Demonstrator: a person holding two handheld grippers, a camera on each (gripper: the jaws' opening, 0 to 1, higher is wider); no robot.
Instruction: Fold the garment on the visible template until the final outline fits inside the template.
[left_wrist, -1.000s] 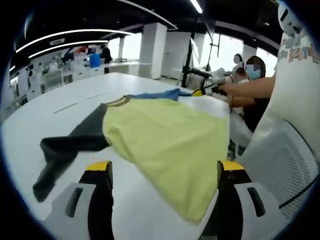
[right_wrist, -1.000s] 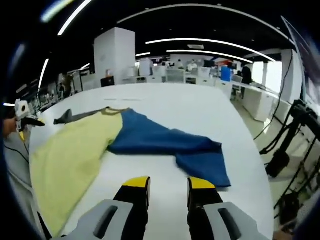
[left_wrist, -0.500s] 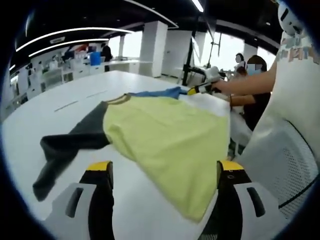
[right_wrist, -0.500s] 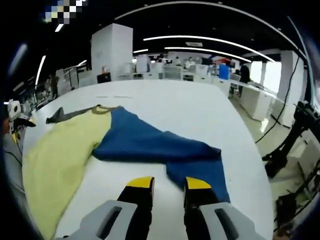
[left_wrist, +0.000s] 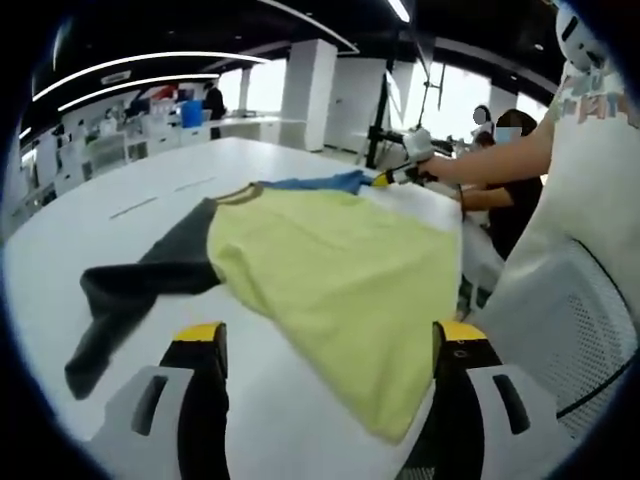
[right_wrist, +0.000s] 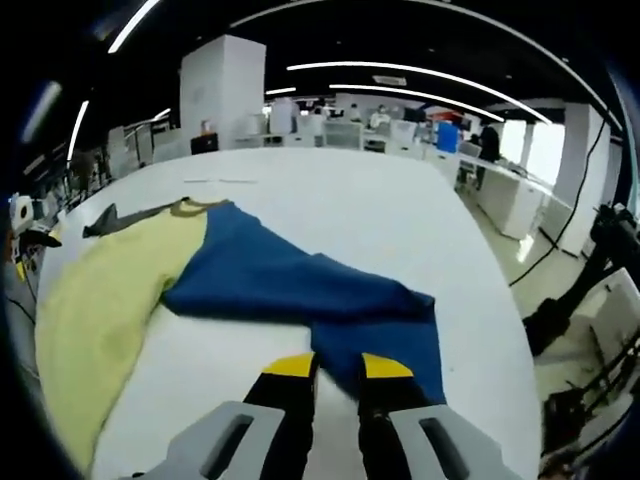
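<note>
The garment (left_wrist: 330, 270), a T-shirt with a yellow-green body, one dark grey sleeve (left_wrist: 140, 295) and one blue sleeve (right_wrist: 300, 290), lies spread flat on the white counter (right_wrist: 400, 225). No template outline can be made out under it. I judge that folding has not yet started and the step in hand is the first grasp, at the blue sleeve.

The right hand-held gripper (right_wrist: 337, 368) points low along the counter, its yellow-tipped jaws close together with only a narrow gap, just at the near edge of the blue sleeve's cuff. Whether cloth is already between them, I cannot tell. The next move probably calls for closing firmly on this cuff, then carrying it over the yellow-green body.

The left hand-held gripper (left_wrist: 325, 345) is held level on the other side, its jaws wide apart and holding nothing, with the hem of the garment lying between them. In the left gripper view the right hand-held gripper appears far across the shirt, held out on the person's stretched arm (left_wrist: 490, 170).
</note>
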